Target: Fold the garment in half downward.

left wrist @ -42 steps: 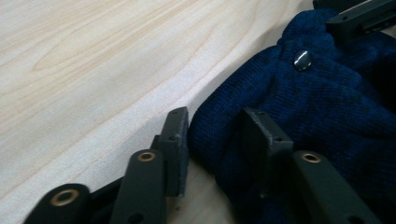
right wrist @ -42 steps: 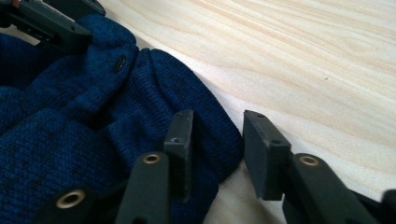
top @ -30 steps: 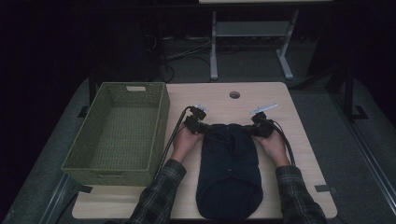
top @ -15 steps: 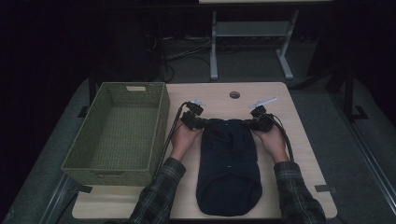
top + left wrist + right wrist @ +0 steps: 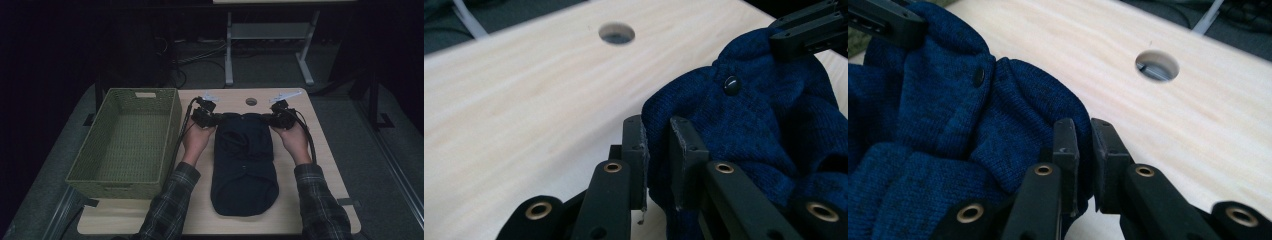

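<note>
Two tools clamped on blue knit garment [image 5: 243,160], left tool [image 5: 206,118], right tool [image 5: 280,118], green wicker basket [image 5: 170,135] alongside

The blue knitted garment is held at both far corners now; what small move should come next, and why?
Probably fold it: carry the far edge toward the person, over the near half. The left gripper and the right gripper are each shut on a far corner of the blue knitted garment, which lies stretched out long on the table. The green basket beside it stands ready, so a smaller bundle seems wanted.
</note>
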Action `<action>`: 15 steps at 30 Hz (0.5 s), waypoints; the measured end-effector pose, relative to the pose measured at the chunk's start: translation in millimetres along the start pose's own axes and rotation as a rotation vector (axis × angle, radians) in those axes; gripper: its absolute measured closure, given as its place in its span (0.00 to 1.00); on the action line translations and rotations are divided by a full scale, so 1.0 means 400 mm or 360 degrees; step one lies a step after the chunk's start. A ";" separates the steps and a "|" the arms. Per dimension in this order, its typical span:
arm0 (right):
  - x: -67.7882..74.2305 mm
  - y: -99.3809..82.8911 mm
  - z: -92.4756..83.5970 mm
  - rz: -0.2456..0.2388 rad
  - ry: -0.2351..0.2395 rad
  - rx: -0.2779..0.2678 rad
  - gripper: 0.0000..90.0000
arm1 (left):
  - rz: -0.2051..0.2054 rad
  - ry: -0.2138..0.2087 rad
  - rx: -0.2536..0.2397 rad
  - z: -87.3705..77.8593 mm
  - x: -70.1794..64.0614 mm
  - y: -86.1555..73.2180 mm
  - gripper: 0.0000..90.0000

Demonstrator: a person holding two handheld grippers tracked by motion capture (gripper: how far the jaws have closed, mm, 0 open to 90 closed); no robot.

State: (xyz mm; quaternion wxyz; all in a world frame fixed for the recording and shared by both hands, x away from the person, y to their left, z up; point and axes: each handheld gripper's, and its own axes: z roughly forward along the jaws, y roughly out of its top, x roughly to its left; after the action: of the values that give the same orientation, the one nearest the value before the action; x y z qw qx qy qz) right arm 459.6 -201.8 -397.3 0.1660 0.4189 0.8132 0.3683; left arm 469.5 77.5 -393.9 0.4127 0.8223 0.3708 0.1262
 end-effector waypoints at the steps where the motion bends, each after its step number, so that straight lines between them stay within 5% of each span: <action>1: 0.001 0.006 -0.006 -0.0015 -0.0013 -0.0022 0.91 | 0.0003 0.0009 -0.0019 -0.007 -0.001 0.005 0.88; 15: 0.012 0.089 -0.079 -0.0083 -0.0072 -0.0140 0.91 | 0.0091 0.0101 -0.0126 -0.067 -0.013 0.087 0.87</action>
State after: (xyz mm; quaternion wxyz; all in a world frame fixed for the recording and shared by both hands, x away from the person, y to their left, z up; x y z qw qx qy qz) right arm 458.4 -199.0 -349.7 0.2120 0.3982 0.8028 0.3899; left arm 469.8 76.1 -349.6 0.4291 0.8113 0.3547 0.1785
